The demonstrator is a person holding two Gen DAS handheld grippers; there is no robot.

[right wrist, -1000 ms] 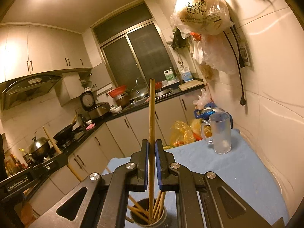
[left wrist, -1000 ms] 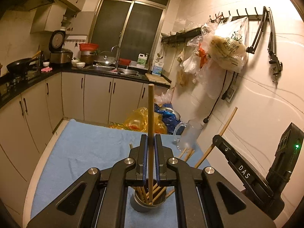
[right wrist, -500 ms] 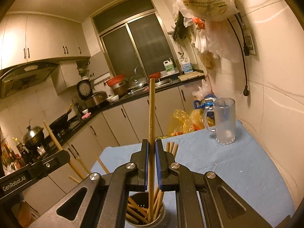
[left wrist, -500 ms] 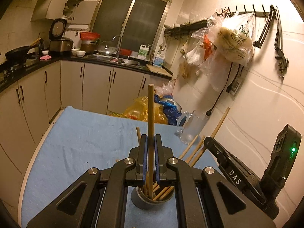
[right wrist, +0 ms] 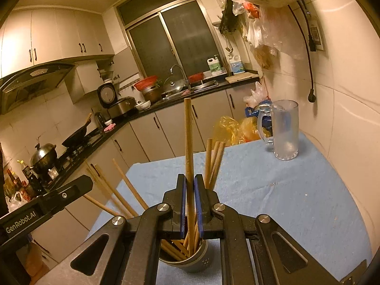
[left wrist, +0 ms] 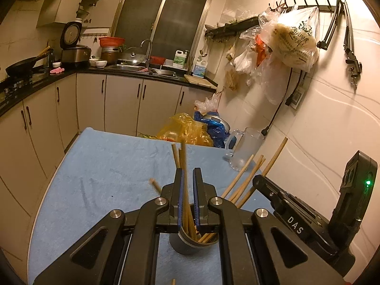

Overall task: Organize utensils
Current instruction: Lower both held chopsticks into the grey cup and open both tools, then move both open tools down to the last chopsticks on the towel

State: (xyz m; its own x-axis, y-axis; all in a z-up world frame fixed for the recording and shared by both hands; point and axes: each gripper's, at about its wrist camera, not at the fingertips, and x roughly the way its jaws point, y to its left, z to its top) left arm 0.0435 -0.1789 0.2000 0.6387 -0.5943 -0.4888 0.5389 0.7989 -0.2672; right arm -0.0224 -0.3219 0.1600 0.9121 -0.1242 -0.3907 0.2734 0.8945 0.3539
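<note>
Chopstick sorting on a blue cloth-covered table (left wrist: 106, 166).

A grey metal cylindrical holder (right wrist: 190, 261) stands on it, filled with wooden chopsticks (right wrist: 213, 159). Right gripper (right wrist: 189, 190) pinches one upright wooden chopstick (right wrist: 188, 137) above the holder; left gripper (left wrist: 187, 185) stands slightly apart around a blurred, loose chopstick (left wrist: 183, 156).

Pretty dim, warm yellow indoor light in both views, window (left wrist: 163, 21) ahead is dark. Heavy fisheye bending with black corners. Wall tiles (left wrist: 332, 118) right of the left gripper (left wrist: 187, 194) glare bright. The chopstick (left wrist: 183, 152) at its tips looks motion-blurred; the rest is sharp.
</note>
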